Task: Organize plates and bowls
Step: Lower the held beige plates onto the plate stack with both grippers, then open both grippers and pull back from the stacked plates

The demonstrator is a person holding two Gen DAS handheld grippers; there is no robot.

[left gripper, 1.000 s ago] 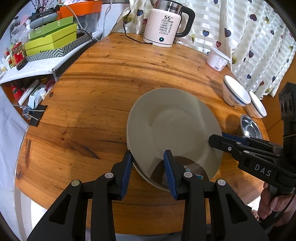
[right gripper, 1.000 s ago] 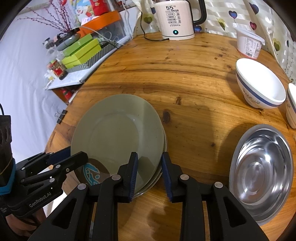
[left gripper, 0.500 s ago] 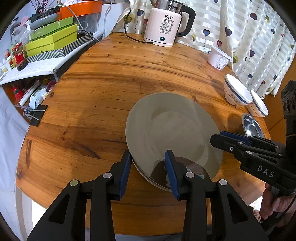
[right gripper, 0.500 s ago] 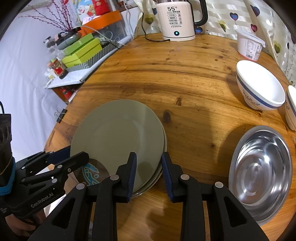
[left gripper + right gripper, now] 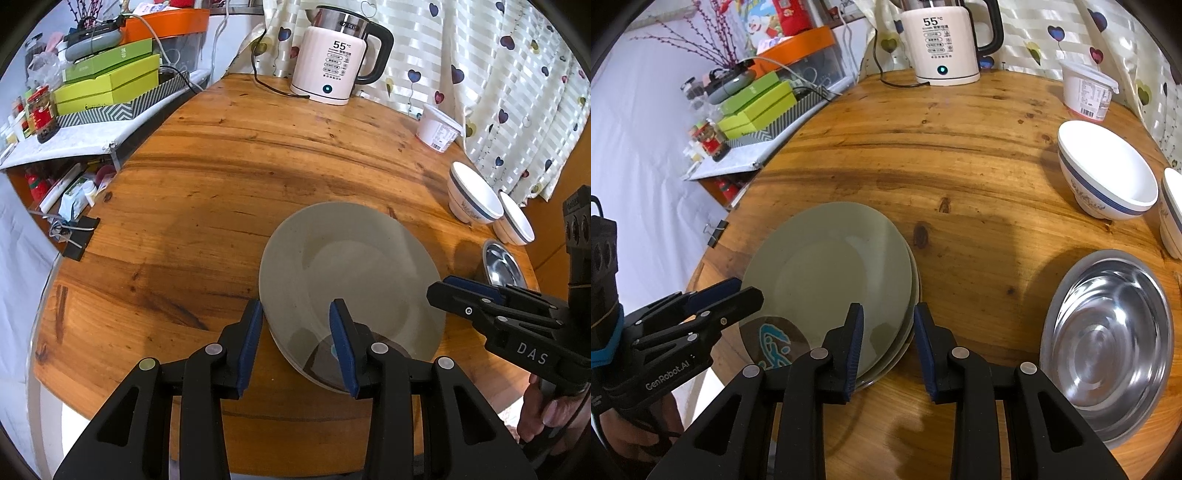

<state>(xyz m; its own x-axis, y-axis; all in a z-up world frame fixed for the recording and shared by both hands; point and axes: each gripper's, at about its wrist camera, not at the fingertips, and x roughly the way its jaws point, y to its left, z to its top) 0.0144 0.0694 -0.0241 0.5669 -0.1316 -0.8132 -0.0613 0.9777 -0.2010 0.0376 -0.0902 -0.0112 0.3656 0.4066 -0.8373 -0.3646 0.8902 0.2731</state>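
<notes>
Both the left gripper and right gripper hover parted (empty) over stacked plates.

Two close downward wrist views; shared plate stack

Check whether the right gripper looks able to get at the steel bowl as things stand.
Probably yes. The right gripper is open over the rim of the green plate stack, holding nothing. The steel bowl sits just to its right, with only bare wooden table between them.
</notes>
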